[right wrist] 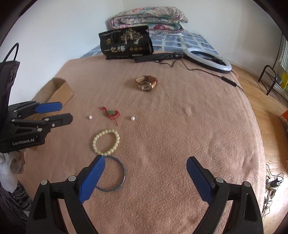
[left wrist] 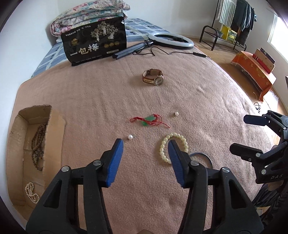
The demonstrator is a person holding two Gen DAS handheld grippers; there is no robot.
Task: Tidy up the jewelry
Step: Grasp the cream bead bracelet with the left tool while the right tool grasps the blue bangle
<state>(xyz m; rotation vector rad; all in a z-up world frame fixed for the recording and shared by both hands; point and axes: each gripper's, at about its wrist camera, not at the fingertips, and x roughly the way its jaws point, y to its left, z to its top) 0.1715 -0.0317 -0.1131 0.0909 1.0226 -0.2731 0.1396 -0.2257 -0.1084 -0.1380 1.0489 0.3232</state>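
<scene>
On the pink blanket (left wrist: pixel 100 100) lie a cream bead bracelet (left wrist: pixel 162 149) (right wrist: pixel 106 142), a thin blue bangle (right wrist: pixel 121 176) (left wrist: pixel 203 156), a red-cord green pendant (left wrist: pixel 149 121) (right wrist: pixel 110 113), two loose pearls (left wrist: pixel 130 137) (left wrist: pixel 176 113) (right wrist: pixel 90 117) (right wrist: pixel 132 118) and a brown-strap watch (left wrist: pixel 153 77) (right wrist: pixel 146 83). My left gripper (left wrist: pixel 145 144) is open and empty, just short of the bracelet and the near pearl. My right gripper (right wrist: pixel 145 160) is open and empty, its left finger over the bangle.
A cardboard box (left wrist: pixel 55 126) (right wrist: pixel 59 90) at the left holds a brown bead necklace (left wrist: pixel 37 145) and a pearl strand (left wrist: pixel 31 192). A black snack bag (left wrist: pixel 95 43), a ring light (left wrist: pixel 171 40) with cable and folded quilts (left wrist: pixel 86 14) sit at the far end.
</scene>
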